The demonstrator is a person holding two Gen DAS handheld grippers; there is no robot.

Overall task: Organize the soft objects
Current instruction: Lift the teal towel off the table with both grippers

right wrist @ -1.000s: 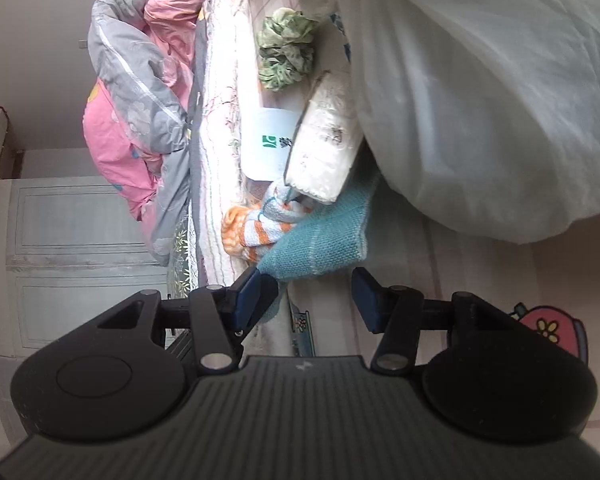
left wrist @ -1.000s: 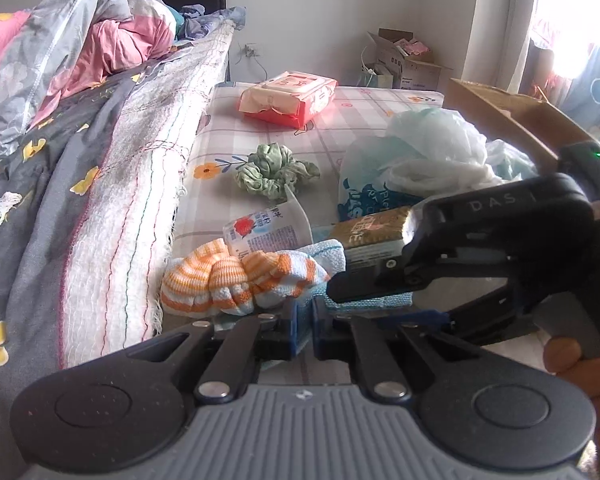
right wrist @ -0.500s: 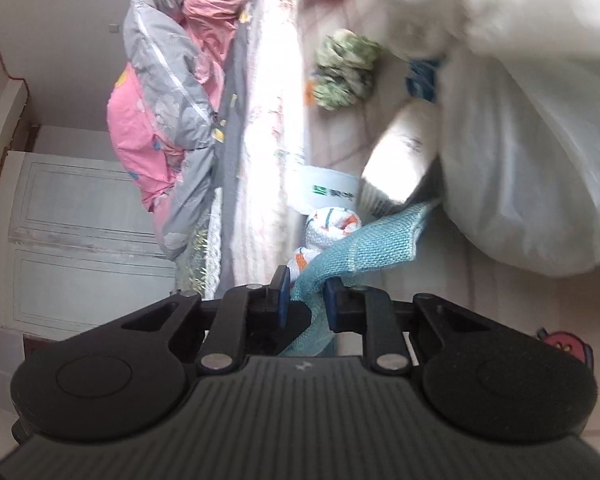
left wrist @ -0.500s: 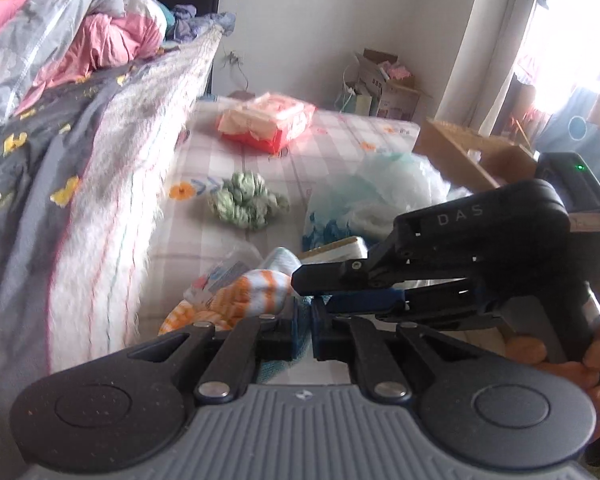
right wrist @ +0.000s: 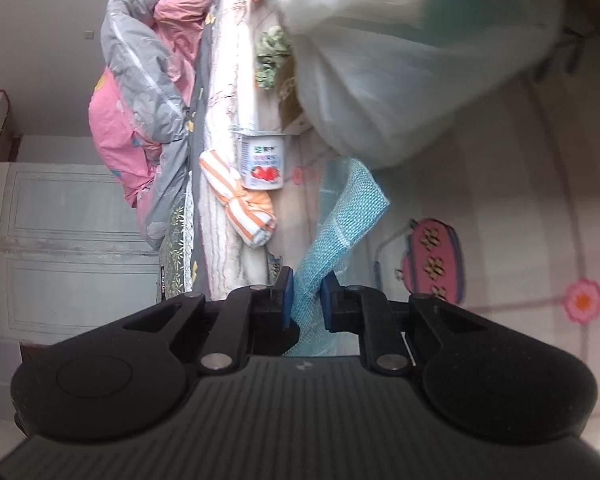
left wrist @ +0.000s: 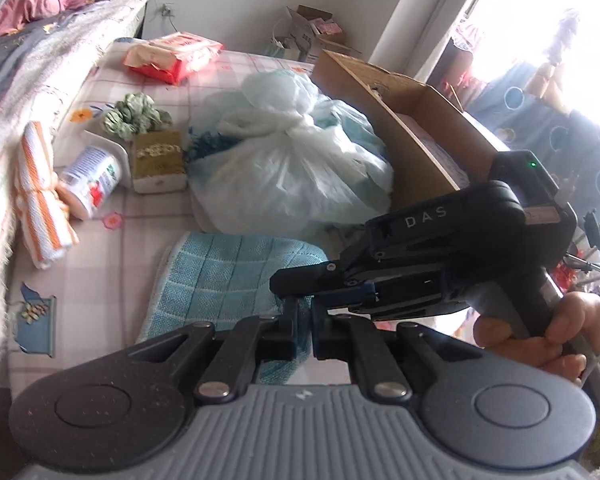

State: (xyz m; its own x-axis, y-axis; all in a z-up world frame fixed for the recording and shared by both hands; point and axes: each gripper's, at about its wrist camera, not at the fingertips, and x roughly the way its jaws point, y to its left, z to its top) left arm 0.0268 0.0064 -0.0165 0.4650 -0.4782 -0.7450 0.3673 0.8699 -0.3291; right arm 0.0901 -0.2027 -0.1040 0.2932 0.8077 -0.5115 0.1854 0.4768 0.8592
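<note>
Both hand-held grippers are clamped on the same teal towel: left hand-held gripper (left wrist: 303,330) pinches its near edge, right hand-held gripper (right wrist: 303,300) pinches a bunched corner, jaws nearly closed with cloth between them. The teal towel (left wrist: 228,276) lies partly spread on the checked bed sheet (left wrist: 100,276), far edge just beside the white plastic bag (left wrist: 292,160).

Risks, my read:
- Both grips sit close together on one edge, so the rest can sag or fold unevenly.
- Right grip is on a thin bunched corner; a tug could let it slip out.
- Dragging toward the bag may snag it or shove it into the cardboard box (left wrist: 412,120).
- Striped sock bundle (left wrist: 36,196) and yogurt cup (left wrist: 92,176) sit left of the towel; a wide swing could roll the cup.
</note>
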